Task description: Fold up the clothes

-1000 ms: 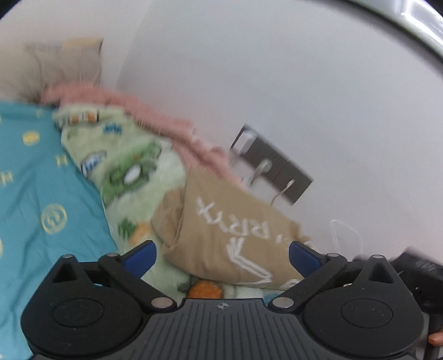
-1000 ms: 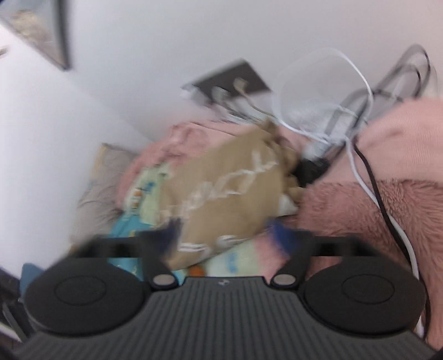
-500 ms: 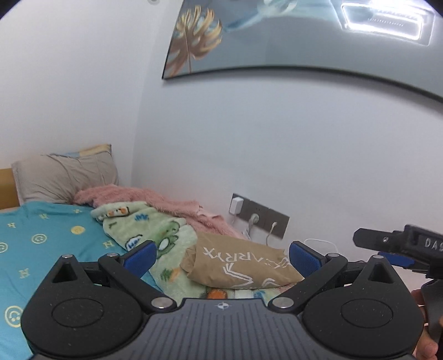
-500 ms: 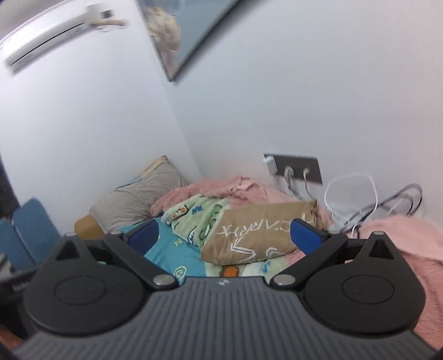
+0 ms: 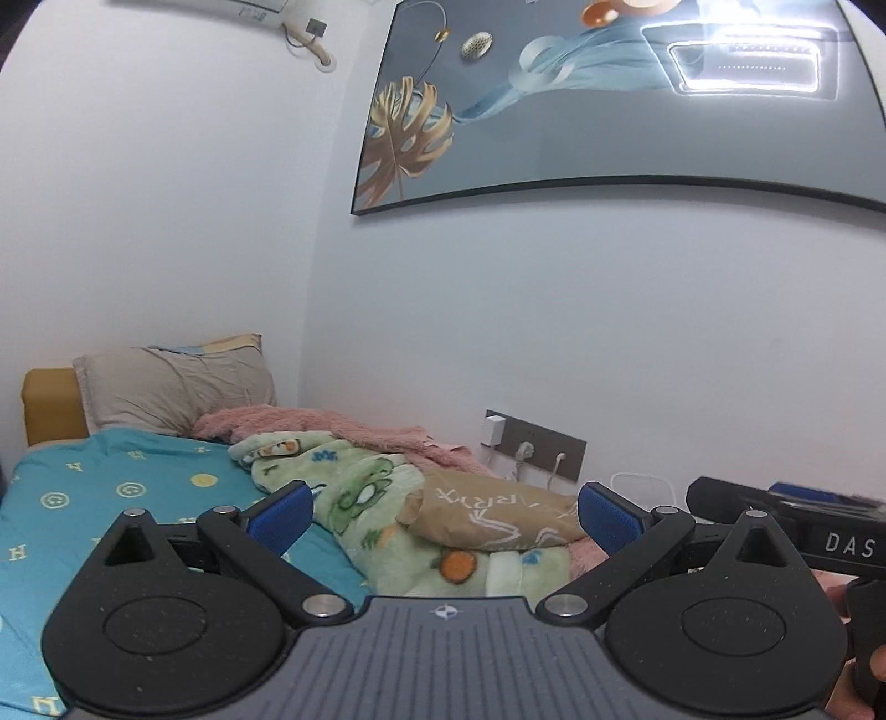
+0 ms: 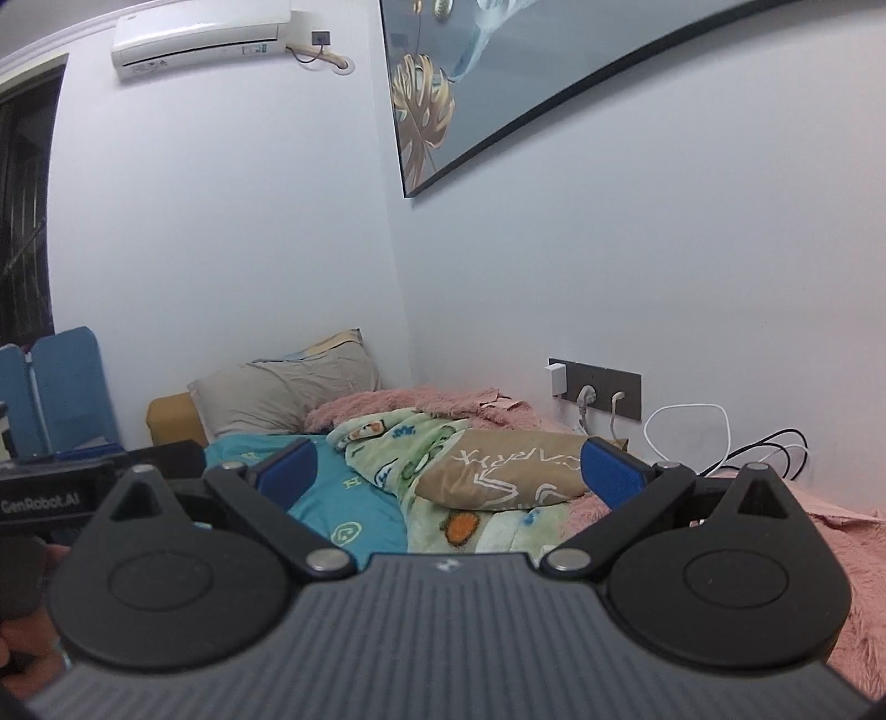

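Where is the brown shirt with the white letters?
The brown shirt lies folded on the green cartoon blanket, straight ahead in both views, just below the wall sockets, with the pink blanket behind.

Framed leaf-print picture [image 5: 609,105] hangs on pale wall above bed; air conditioner [image 6: 199,36] mounted high on adjoining wall. Grey pillow [image 5: 177,390] leans against mustard headboard [image 5: 50,404]. Teal smiley-print sheet [image 5: 111,498] covers mattress. Grey socket panel [image 6: 601,387] on wall holds white charger and two plugs; white cable loop [image 6: 686,432] and black cables [image 6: 775,451] trail beside it. Blue folding chair [image 6: 61,387] stands at left.
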`<act>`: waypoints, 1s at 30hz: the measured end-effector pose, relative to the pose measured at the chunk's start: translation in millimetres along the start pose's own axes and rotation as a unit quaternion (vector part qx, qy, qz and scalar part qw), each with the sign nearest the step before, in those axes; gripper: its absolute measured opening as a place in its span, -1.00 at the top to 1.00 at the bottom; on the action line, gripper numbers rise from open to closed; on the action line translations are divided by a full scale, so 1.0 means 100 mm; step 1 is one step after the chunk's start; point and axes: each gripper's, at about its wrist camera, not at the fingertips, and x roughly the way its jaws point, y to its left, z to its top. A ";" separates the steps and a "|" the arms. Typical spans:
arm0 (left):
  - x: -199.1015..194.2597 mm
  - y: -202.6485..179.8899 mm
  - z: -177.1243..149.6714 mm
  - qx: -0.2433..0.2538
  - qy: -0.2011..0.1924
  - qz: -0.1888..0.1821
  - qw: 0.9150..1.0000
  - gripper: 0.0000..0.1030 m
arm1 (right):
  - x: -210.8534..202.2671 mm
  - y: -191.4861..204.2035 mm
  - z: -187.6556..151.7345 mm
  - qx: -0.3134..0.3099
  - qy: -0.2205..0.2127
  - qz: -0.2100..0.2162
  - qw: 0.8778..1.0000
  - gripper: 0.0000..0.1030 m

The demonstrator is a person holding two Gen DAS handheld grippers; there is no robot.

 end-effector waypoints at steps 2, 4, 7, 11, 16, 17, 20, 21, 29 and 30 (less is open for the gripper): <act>-0.07 0.00 -0.06 0.006 -0.001 0.004 1.000 -0.99 | -0.04 0.05 -0.04 -0.010 -0.006 -0.007 1.000 -1.00; -0.12 0.01 -0.09 0.005 0.002 0.004 1.000 -0.99 | -0.05 0.09 -0.08 -0.017 -0.007 -0.012 1.000 -1.00; -0.18 0.02 -0.13 0.010 0.000 0.007 1.000 -0.99 | -0.02 0.11 -0.12 -0.022 0.001 -0.017 1.000 -1.00; -0.19 0.07 -0.18 0.004 0.002 0.013 1.000 -0.99 | 0.01 0.13 -0.15 -0.024 0.002 -0.022 0.999 -1.00; -0.17 0.09 -0.22 0.000 0.009 0.015 1.000 -0.99 | 0.03 0.16 -0.18 -0.018 0.004 -0.019 1.000 -1.00; -0.16 0.08 -0.23 0.002 0.009 0.016 1.000 -0.99 | 0.02 0.16 -0.19 -0.017 0.004 -0.018 1.000 -1.00; -0.16 0.07 -0.25 0.003 0.012 0.017 1.000 -0.99 | -0.01 0.18 -0.21 -0.017 0.004 -0.017 1.000 -1.00; -0.15 0.06 -0.26 0.003 0.013 0.017 1.000 -0.99 | -0.01 0.18 -0.21 -0.016 0.005 -0.017 1.000 -1.00; -0.16 0.05 -0.27 0.005 0.013 0.016 1.000 -0.99 | -0.05 0.16 -0.24 -0.011 0.008 -0.021 1.000 -1.00; -0.16 0.05 -0.27 0.004 0.013 0.015 1.000 -0.99 | -0.05 0.16 -0.24 -0.010 0.008 -0.022 1.000 -1.00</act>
